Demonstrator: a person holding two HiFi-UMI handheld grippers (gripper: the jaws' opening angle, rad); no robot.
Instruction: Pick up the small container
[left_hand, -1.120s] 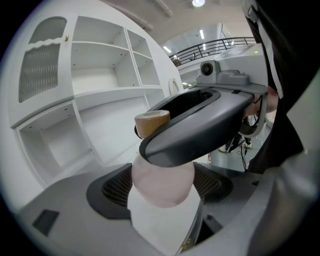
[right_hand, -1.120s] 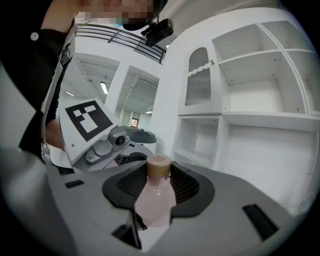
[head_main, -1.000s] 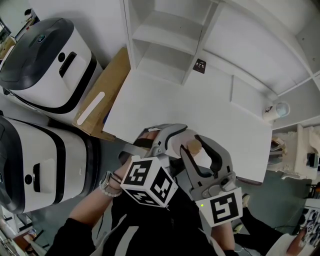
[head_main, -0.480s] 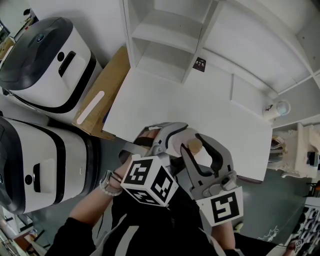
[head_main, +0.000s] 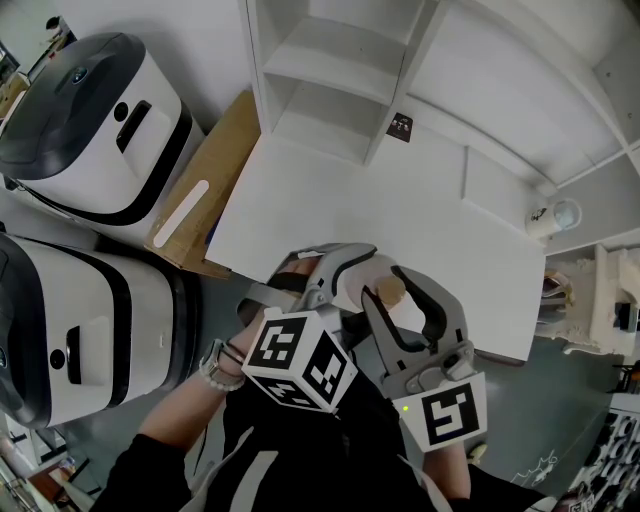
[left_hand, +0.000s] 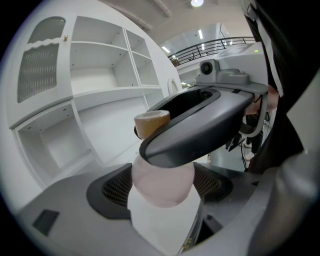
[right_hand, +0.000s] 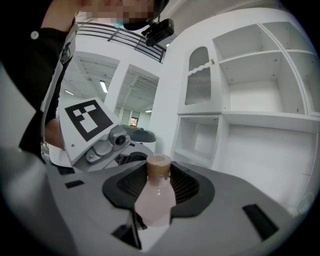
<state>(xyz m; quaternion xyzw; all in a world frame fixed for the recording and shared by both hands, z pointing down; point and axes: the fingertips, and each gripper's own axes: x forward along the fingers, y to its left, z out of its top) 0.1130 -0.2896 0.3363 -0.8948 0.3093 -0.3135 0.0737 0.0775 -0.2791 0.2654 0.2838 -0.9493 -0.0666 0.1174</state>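
White shelving (head_main: 330, 60) with bare open compartments rises along the table's far edge. The white table (head_main: 330, 200) lies below it, its top mostly bare. Off the table's left edge stand two large white-and-black machines (head_main: 90, 130) (head_main: 80, 330), on a grey floor. A flat cardboard box (head_main: 205, 190) leans between the upper machine and the table's left edge.

At the middle of the table's near edge the two grippers meet, crossed over each other. The left gripper (left_hand: 162, 189) is clenched, its dark pads against the pale body of the small container (right_hand: 155, 197), a pink bottle with a tan cap. The right gripper (right_hand: 157, 190) grasps the same bottle, which stands upright between its pads.

A small white cup (head_main: 548, 218) sits at the table's far right corner. A small dark tag (head_main: 401, 127) is fixed to the foot of a shelving upright.
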